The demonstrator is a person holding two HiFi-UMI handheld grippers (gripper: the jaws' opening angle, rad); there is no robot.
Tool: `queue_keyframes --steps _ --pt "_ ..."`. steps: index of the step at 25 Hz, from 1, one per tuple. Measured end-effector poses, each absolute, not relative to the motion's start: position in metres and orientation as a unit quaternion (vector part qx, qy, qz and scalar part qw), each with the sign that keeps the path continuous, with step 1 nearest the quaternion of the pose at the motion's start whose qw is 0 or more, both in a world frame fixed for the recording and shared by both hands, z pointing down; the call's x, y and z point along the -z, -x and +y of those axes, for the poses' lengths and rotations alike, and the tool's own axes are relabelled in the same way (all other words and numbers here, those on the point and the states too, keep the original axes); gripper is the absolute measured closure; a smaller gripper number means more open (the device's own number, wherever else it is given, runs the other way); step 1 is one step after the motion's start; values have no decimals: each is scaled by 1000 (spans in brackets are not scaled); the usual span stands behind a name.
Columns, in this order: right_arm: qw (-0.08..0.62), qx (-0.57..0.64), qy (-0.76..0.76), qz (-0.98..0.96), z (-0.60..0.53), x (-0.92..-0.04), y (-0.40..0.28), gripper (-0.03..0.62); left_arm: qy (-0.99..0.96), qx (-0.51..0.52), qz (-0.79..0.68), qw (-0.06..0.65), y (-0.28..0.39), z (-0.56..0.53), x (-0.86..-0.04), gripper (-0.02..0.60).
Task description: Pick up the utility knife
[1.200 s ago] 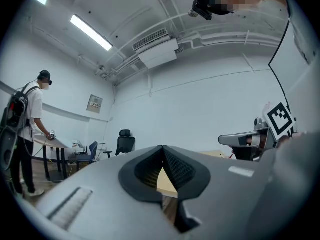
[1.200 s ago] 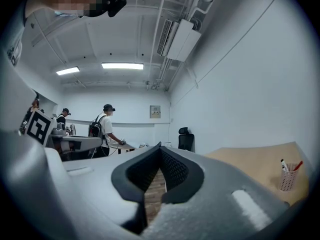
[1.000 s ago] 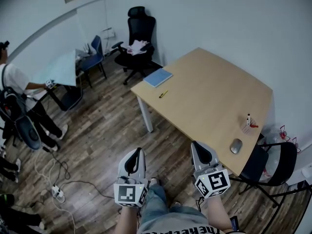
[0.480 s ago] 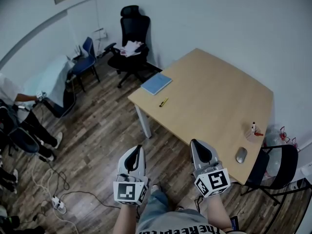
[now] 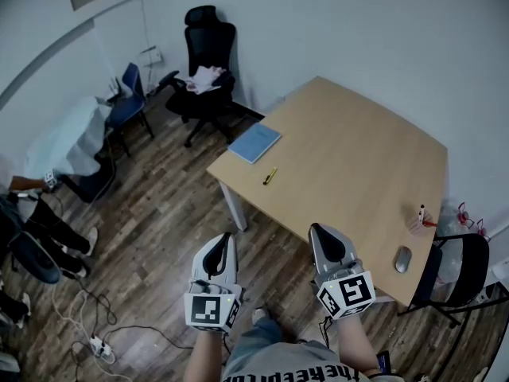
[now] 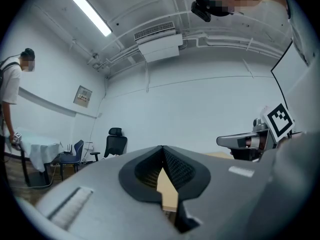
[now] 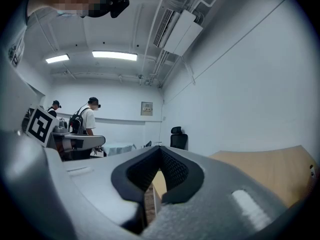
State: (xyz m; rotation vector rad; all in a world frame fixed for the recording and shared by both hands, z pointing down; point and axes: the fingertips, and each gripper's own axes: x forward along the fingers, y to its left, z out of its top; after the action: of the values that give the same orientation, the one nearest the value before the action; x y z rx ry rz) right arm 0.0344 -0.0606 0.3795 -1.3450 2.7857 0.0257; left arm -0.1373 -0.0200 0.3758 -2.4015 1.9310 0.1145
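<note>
Wood floor (image 5: 171, 213) separates my left gripper (image 5: 225, 239) and right gripper (image 5: 316, 231), fingers together and empty, from the utility knife (image 5: 270, 176) on the bench (image 5: 358, 153), so I judge approach first, then opening

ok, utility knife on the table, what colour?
The utility knife is yellow; head view shows it best.

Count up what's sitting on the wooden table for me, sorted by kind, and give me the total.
blue notebook: 1
utility knife: 1
computer mouse: 1
pen cup: 1
Total: 4
</note>
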Motion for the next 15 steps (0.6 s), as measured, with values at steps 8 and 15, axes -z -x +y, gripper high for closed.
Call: queue_keyframes --steps 8,15 --pt "26 -7 452 892 -83 -381 -10 592 790 -41 611 29 165 -50 -378 561" --pt "30 -9 472 881 -89 -380 0 592 801 -43 596 29 179 -66 -375 561"
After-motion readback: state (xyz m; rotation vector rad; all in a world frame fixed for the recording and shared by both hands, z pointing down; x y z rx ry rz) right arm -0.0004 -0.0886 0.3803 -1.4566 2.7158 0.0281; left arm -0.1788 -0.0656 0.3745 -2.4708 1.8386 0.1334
